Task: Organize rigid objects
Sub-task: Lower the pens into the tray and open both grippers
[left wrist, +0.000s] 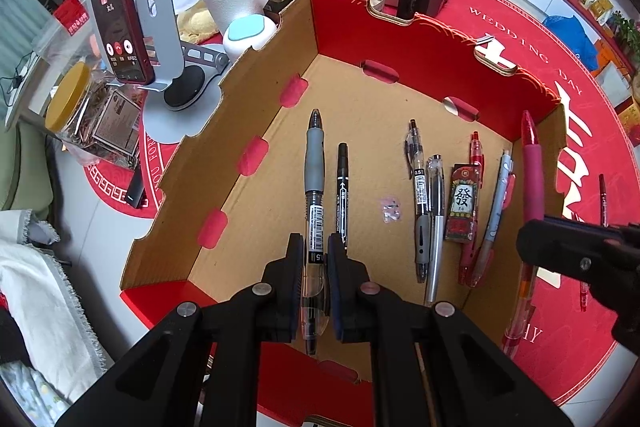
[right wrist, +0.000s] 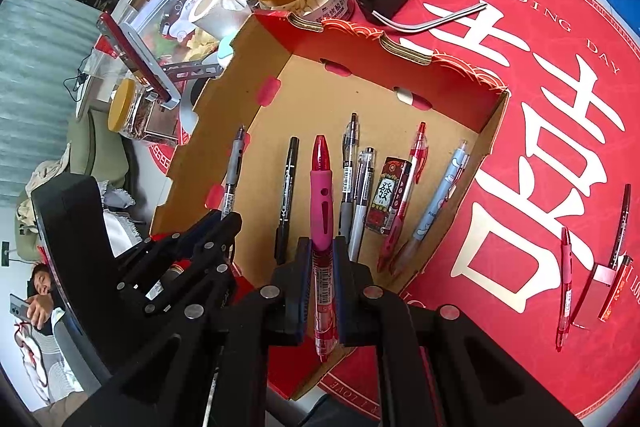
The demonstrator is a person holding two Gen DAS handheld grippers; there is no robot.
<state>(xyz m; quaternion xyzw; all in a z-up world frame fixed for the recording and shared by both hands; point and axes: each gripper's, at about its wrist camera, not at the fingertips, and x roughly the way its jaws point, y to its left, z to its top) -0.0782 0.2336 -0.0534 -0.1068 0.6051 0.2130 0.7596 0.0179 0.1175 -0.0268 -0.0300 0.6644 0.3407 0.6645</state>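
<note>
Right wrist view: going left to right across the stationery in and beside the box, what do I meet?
Grey-grip pen → black marker → pink pen in the right tool → clear pen → mahjong-print eraser → red pen → blue cartoon pen → on the mat, small red pen.

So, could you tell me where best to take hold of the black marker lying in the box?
Grip the black marker across the middle of its slim barrel, coming straight down from above. It lies flat on the floor of the cardboard box, with a bare gap on each side for the fingers; both grippers already hold pens.
</note>
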